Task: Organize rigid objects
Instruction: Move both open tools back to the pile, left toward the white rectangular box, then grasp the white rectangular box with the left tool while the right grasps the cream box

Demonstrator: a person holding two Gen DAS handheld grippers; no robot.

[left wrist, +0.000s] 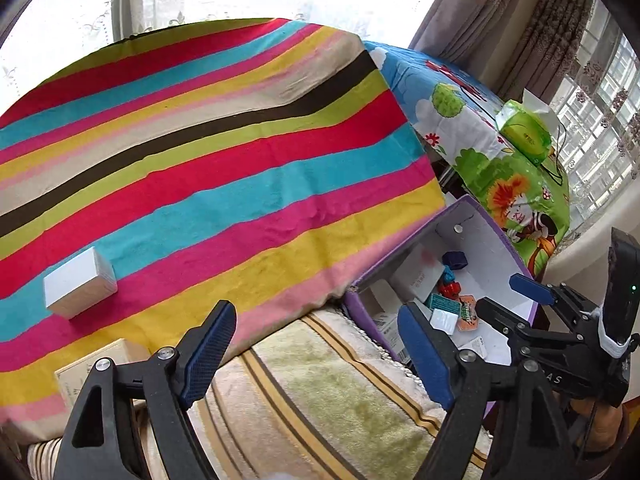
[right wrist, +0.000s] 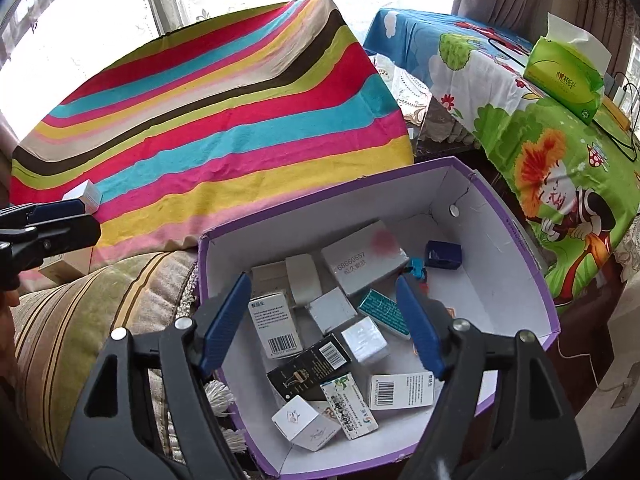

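Between the blue-padded fingers of the right gripper nothing is held; its jaws are spread wide above the purple cardboard bin with a white lining, over a jumble of small cartons already lying on its floor. The left gripper is likewise released and empty, its jaws parted over the olive striped plush cushion just off the near edge of the rainbow-striped cloth. Two items are judged still to be collected: a small white rectangular box lying on the cloth near its left edge, and a pale beige flat carton at the cloth's near-left corner, partly hidden behind the left gripper. For the next pick, the white box would best be approached across its narrower sides with the jaws squared to its faces, closed gently so the card is not crushed, then carried over the bin's near wall and released low.
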